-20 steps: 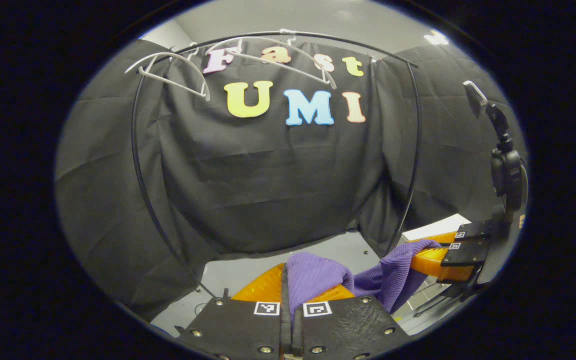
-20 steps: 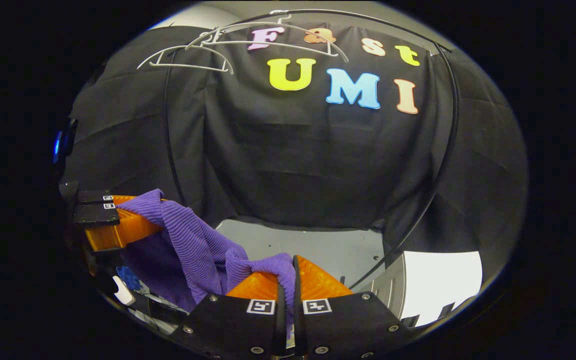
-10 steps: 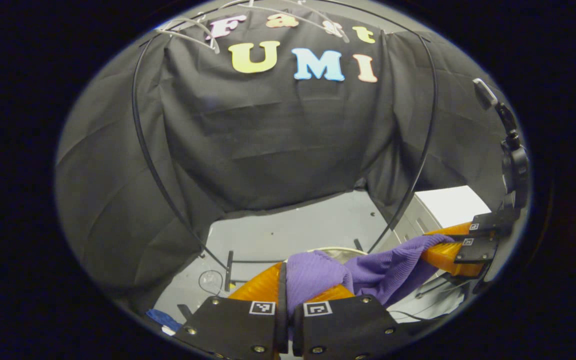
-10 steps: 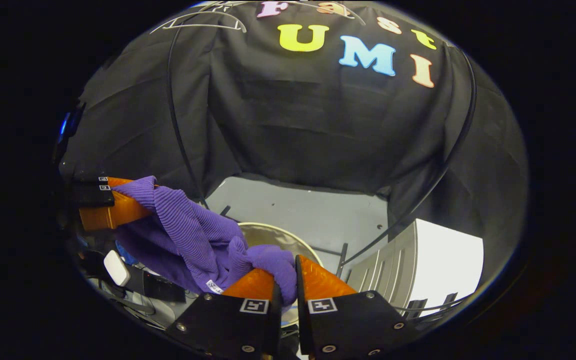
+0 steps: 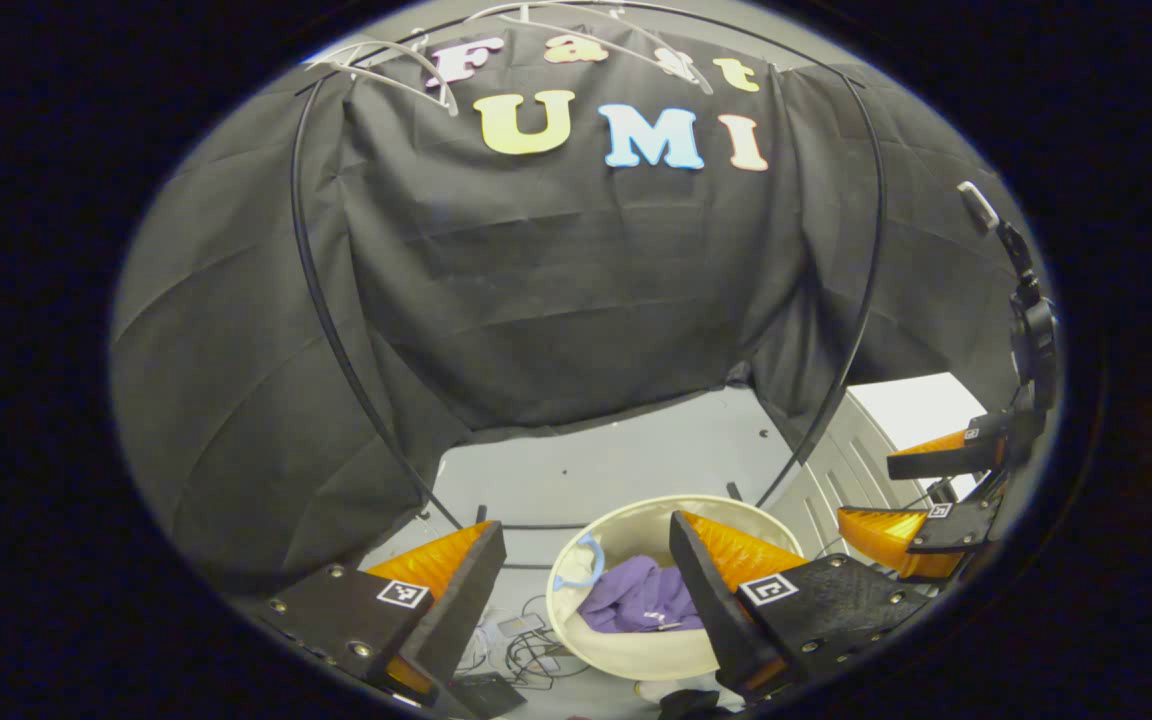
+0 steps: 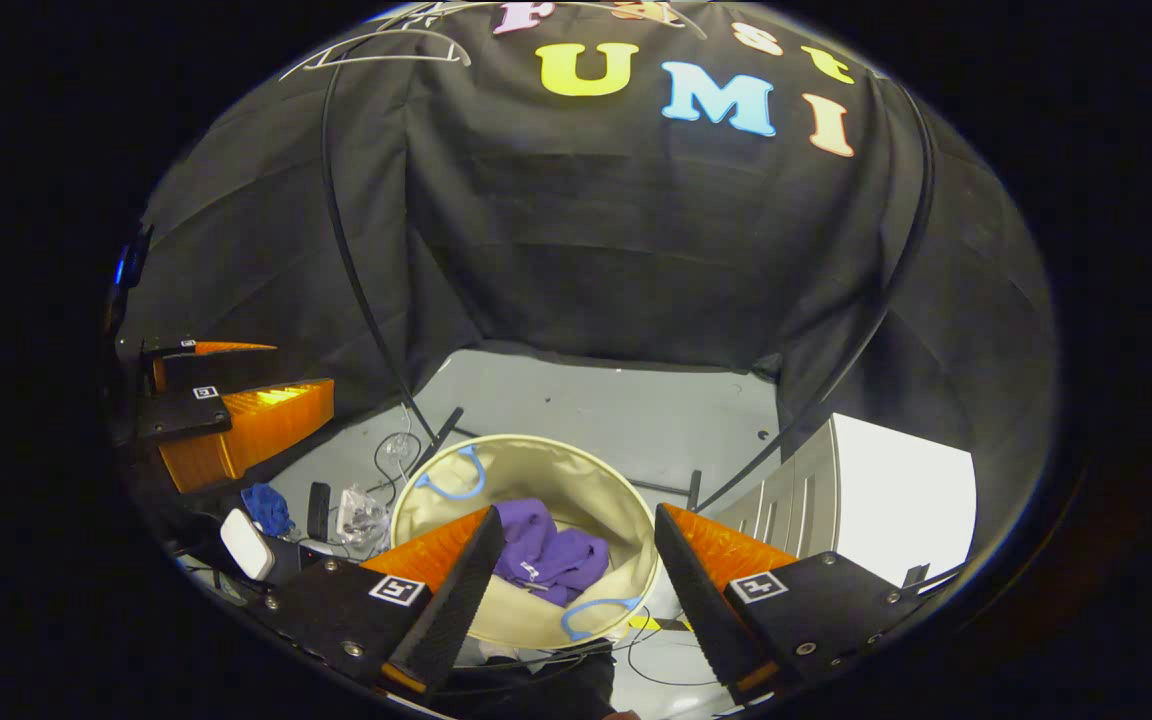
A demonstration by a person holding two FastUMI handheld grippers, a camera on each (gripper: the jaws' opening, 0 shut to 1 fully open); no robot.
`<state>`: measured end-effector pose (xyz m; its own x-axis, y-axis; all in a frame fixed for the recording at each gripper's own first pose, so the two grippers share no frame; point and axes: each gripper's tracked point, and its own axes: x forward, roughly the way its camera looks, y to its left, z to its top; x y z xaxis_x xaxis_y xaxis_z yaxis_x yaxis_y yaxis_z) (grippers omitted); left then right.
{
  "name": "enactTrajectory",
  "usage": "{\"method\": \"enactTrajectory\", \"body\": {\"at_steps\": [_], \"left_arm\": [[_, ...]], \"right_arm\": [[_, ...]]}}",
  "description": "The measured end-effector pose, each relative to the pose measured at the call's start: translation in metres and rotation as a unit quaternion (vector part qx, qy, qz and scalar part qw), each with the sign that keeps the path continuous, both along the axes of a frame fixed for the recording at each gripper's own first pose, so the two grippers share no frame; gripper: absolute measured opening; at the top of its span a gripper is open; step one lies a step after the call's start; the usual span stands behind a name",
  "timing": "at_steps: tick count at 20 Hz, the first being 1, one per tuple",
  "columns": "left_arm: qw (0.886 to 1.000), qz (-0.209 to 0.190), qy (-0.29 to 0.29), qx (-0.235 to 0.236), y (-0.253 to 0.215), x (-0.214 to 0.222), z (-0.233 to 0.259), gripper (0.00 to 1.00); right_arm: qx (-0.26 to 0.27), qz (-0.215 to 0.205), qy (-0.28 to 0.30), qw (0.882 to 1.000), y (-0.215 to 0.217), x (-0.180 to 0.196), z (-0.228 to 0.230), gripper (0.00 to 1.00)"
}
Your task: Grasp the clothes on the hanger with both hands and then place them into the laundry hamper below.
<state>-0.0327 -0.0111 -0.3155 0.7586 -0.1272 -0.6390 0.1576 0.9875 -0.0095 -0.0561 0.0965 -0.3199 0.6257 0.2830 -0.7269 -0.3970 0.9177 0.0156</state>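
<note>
The purple ribbed garment (image 5: 641, 600) lies crumpled inside the round cream laundry hamper (image 5: 626, 655) on the floor; in the right gripper view the garment (image 6: 546, 555) rests against the hamper's (image 6: 536, 450) near wall. My left gripper (image 5: 584, 520) hangs open above the hamper with nothing between its orange fingers. My right gripper (image 6: 578, 510) is open too, also over the hamper. Each shows in the other's view: the right gripper (image 5: 866, 490) at the far right, the left gripper (image 6: 301, 367) at the far left. Bare white hangers (image 5: 406, 65) hang on the rail at the top.
The black tube rack (image 6: 356, 280) arches over the hamper, its feet on the grey floor. A white cabinet (image 6: 896, 500) stands at the right. Cables, a blue rag (image 6: 266, 505) and small clutter (image 6: 356, 515) lie left of the hamper.
Both grippers came down and tipped towards the floor, then opened. The purple garment left their fingers and dropped into the hamper.
</note>
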Motion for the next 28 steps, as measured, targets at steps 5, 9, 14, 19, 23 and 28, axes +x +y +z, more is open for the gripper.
{"method": "enactTrajectory", "body": {"at_steps": [5,9,14,19,23,28], "left_arm": [[0.996,0.020,-0.088,-0.014,0.006,0.027,0.074,0.96],[0.987,0.033,-0.156,-0.025,-0.002,0.050,0.143,1.00],[0.970,0.062,-0.232,-0.046,-0.012,0.057,0.239,1.00],[0.943,0.083,-0.312,-0.084,-0.025,0.039,0.343,1.00],[0.931,0.086,-0.350,-0.056,-0.024,0.030,0.394,1.00],[0.930,0.112,-0.351,-0.004,-0.002,0.010,0.411,1.00]], "right_arm": [[0.060,-0.023,-0.082,0.995,-0.007,0.019,0.077,0.94],[0.091,-0.036,-0.150,0.984,-0.027,0.039,0.152,0.94],[0.115,-0.038,-0.251,0.960,-0.069,0.054,0.256,0.94],[0.128,-0.052,-0.325,0.935,-0.126,0.054,0.337,0.92],[0.156,-0.077,-0.350,0.921,-0.179,0.050,0.394,0.94],[0.142,-0.128,-0.385,0.903,-0.243,0.040,0.426,0.94]]}}
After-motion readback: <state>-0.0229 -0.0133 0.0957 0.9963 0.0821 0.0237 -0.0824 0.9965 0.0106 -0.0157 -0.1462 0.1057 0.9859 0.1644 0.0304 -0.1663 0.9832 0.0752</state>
